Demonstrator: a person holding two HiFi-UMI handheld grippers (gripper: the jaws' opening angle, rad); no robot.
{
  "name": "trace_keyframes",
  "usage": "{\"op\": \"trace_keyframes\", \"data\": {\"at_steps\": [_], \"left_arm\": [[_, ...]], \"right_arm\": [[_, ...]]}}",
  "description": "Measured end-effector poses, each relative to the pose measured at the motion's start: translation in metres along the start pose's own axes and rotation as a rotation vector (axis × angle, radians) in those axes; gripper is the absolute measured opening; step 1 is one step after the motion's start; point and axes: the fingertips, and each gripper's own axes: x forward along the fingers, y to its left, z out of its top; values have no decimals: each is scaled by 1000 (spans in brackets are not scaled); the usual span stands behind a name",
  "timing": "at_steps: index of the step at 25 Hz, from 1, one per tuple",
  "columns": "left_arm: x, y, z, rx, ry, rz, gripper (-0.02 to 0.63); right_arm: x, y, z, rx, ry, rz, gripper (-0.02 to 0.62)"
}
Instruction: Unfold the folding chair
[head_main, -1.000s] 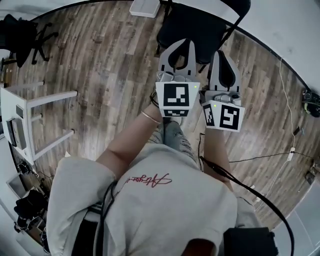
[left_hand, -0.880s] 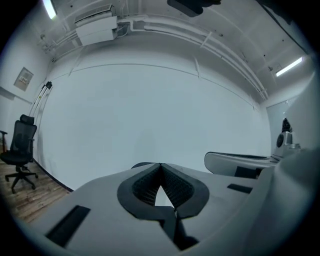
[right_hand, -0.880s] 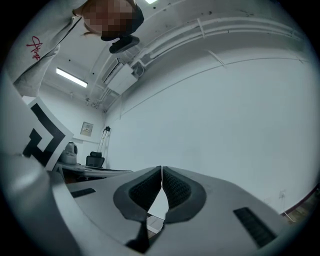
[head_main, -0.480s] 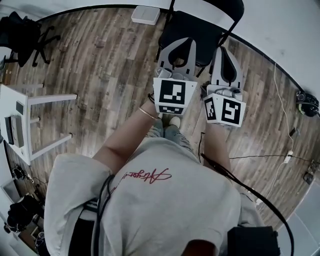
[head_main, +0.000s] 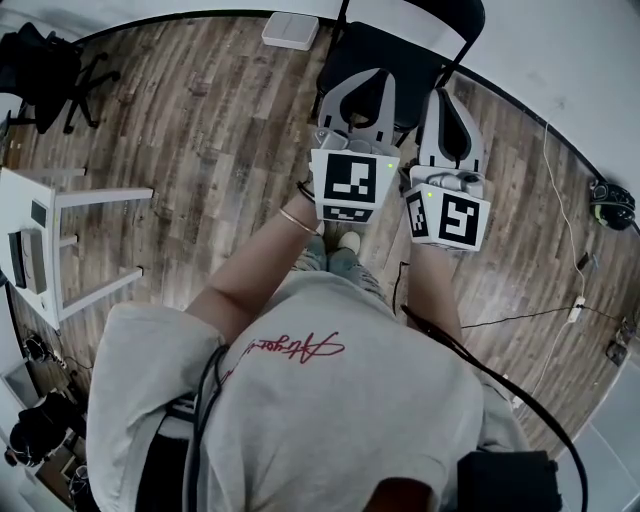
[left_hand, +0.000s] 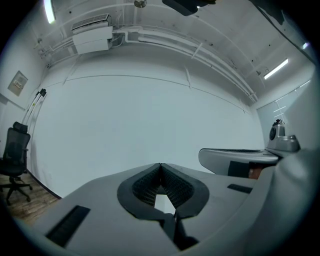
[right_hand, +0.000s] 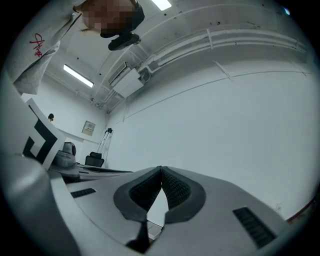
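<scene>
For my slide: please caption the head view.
Left gripper and right gripper, both shut, held over a black folding chair.

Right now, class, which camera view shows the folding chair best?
The head view: the chair shows from above, with its black seat and backrest. Both gripper views face the wall and show nothing of the chair.

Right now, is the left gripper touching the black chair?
Apart. The left gripper view shows the left gripper shut, only bare wall at its tips; the chair stands below.
</scene>
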Motion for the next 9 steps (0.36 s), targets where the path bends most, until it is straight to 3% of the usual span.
{"op": "trace_keyframes", "data": {"at_steps": [9], "left_arm": [[2,1,-2,-8,18,9,15]], "right_arm": [[-1,3,2,-4,-4,11,17]]}}
